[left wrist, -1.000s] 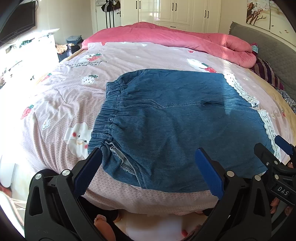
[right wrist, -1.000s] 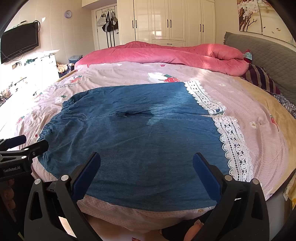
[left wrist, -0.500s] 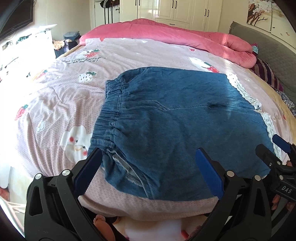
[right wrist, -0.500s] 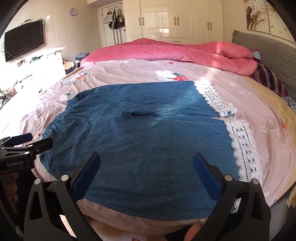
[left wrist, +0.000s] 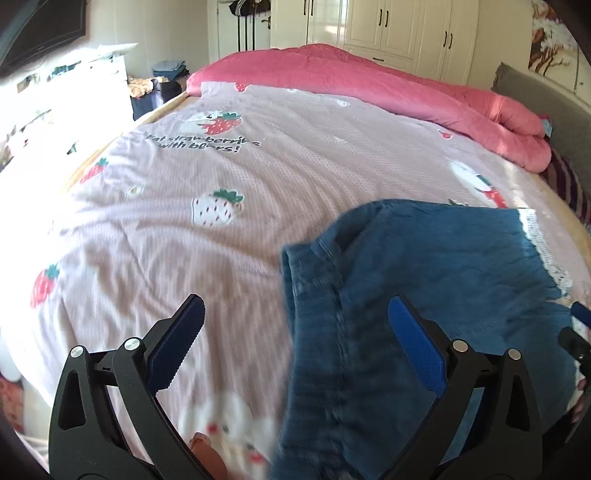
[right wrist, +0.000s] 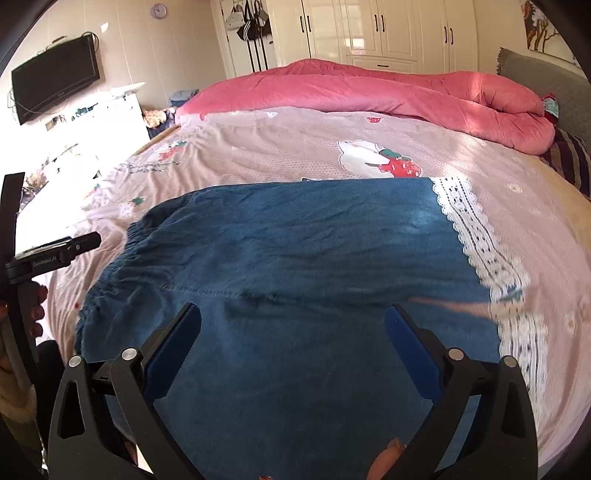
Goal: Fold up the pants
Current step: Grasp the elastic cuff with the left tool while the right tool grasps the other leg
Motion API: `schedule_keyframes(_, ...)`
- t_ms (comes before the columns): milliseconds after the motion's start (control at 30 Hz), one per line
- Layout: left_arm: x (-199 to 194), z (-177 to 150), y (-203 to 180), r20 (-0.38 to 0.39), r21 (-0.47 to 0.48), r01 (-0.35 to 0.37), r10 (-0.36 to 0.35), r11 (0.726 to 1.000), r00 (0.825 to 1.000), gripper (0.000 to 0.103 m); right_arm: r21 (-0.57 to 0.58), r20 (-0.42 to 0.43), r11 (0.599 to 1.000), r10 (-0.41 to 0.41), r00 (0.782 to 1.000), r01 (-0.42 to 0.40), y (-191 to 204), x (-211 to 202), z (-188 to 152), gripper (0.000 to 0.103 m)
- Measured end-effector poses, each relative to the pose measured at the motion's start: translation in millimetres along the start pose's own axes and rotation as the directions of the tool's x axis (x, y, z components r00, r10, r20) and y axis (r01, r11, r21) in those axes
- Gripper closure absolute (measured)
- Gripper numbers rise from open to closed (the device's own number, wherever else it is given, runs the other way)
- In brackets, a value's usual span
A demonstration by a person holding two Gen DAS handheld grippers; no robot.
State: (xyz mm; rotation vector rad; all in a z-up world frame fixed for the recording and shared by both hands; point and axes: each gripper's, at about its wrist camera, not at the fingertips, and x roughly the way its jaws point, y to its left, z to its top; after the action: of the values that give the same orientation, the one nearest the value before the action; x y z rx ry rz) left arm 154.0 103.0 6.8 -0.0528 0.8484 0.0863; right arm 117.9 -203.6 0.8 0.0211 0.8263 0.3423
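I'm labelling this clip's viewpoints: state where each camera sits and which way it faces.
Left wrist: on the left gripper, facing across the bed over the pants waistband end; its open jaws show, the right gripper at the right edge.
Right wrist: on the right gripper, over the pants' middle; open jaws, left gripper and a hand show.
Shared: pants, pink duvet, wardrobe.

Two black plastic two-finger grippers are showing, the left gripper (left wrist: 295, 332) and the right gripper (right wrist: 293, 332). Both are wearing blue ribbed finger pads (left wrist: 413, 347) and silver round screws (right wrist: 129, 353). White lettering is marking one black bar (right wrist: 48, 260); red-painted fingernails (right wrist: 37, 314) are peeking beside it.
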Motion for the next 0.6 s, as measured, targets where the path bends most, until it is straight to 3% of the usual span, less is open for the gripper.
schedule_keyframes(167,39,24,-5,-0.043,0.056,0.027,-0.024,0.998,0.999,0.011,-0.051,-0.03,0.999,0.007,1.0,-0.008,-1,32,30,0.004)
schedule_keyframes(267,58,32,-10,-0.051,0.087,0.057,-0.053,0.995,0.997,0.024,-0.077,-0.055,0.997,0.017,0.998,-0.021,-5,54,47,0.004)
schedule_keyframes(367,75,37,-13,-0.071,0.121,0.076,-0.068,0.99,0.995,0.046,-0.125,-0.087,0.991,0.026,0.996,-0.037,-6,79,66,0.004)
schedule_keyframes(533,90,37,-16,-0.088,0.198,0.151,-0.135,0.969,0.987,0.057,-0.24,-0.099,0.969,0.035,0.994,-0.058,3,110,95,0.004)
schedule_keyframes(600,95,36,-19,-0.096,0.23,0.165,-0.147,0.959,0.984,0.071,-0.287,-0.116,0.955,0.046,0.992,-0.078,9,125,107,0.004)
